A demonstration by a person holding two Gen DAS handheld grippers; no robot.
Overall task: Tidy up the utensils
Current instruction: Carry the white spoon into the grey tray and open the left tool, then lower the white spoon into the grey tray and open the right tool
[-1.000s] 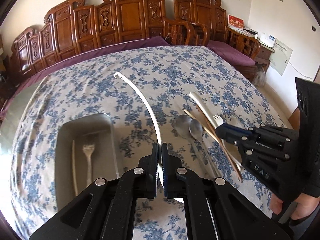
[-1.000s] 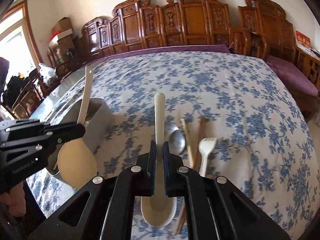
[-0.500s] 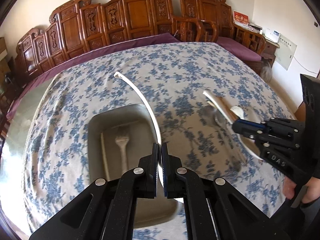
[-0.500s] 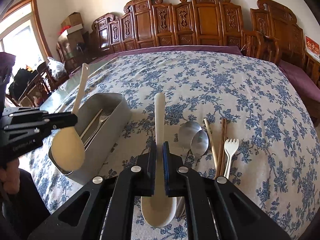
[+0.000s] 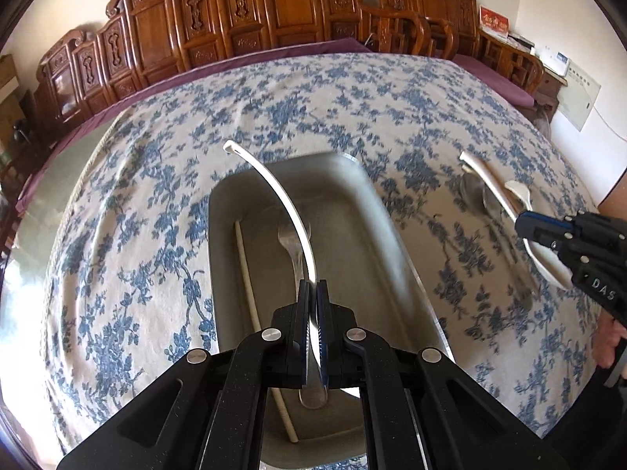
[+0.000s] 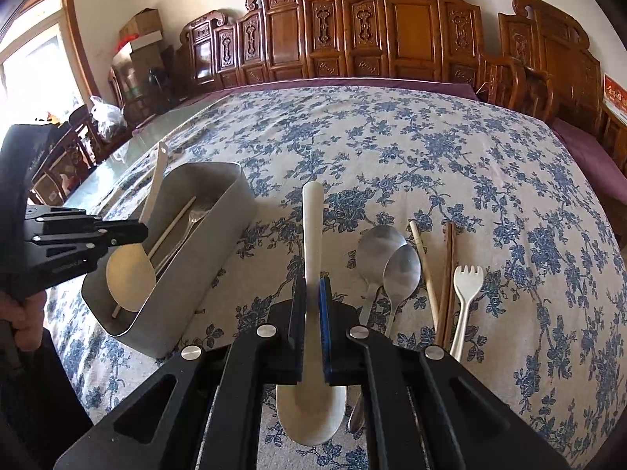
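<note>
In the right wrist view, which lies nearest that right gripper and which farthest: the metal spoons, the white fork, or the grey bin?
1. Metal spoons, just right of the right gripper.
2. White fork, farther right, past the chopsticks.
3. Grey bin, off left.

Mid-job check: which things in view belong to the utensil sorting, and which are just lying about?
Job:
metal bin
fork in bin
white chopstick
left gripper's rice paddle
right gripper's rice paddle
two metal spoons
chopsticks
white fork

Lying about:
carved wooden chairs
cardboard boxes
</note>
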